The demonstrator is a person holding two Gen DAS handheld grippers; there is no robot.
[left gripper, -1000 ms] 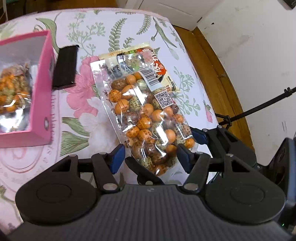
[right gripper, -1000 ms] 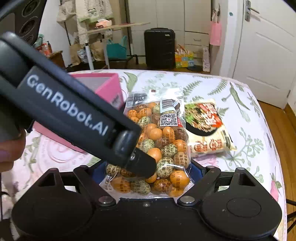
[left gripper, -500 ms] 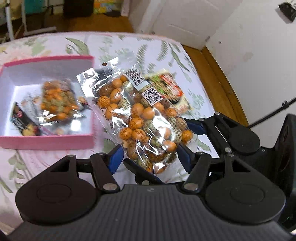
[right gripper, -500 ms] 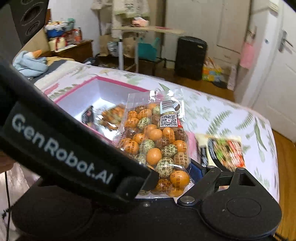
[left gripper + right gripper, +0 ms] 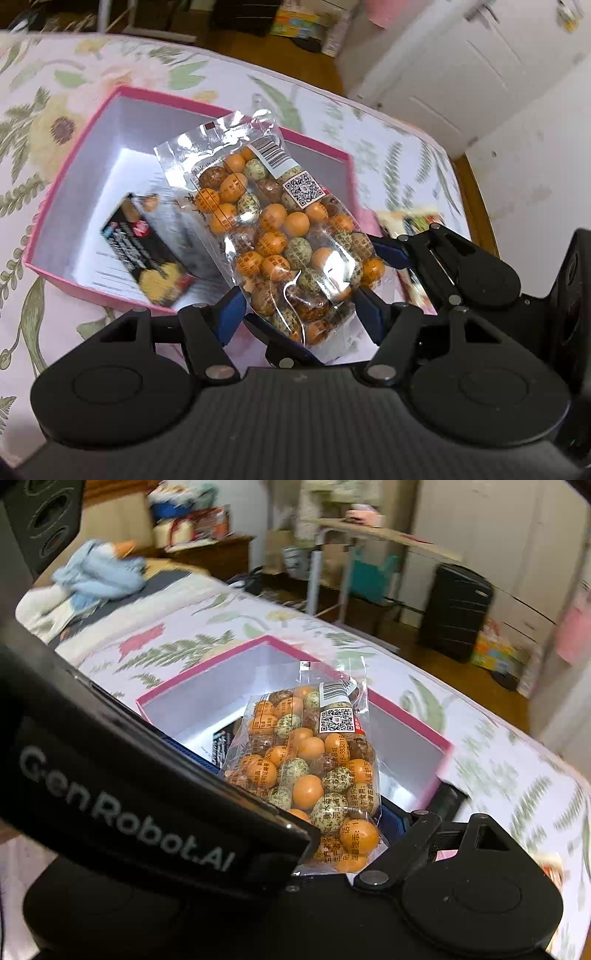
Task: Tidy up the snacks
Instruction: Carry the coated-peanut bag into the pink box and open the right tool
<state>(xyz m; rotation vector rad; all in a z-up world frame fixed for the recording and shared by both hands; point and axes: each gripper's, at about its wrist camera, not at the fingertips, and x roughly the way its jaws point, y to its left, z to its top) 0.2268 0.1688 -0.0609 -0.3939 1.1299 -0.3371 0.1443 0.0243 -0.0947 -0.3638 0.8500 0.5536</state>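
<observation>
The clear bag of orange and speckled snack balls [image 5: 291,236] hangs above the open pink box [image 5: 66,192], gripped at its bottom end by both the left gripper [image 5: 299,314] and right gripper [image 5: 369,827], jaws half-spread, clamping its sides.

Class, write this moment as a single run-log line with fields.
phase: carrying | held: bag of coated nuts, gripped by left gripper and right gripper | over: pink box | in box: black snack packet

One pink box [image 5: 66,206]; one clear bag of coated nuts [image 5: 288,240]; one black snack packet [image 5: 147,251] inside the box; one noodle packet [image 5: 413,221] on the bedspread; two grippers.
</observation>
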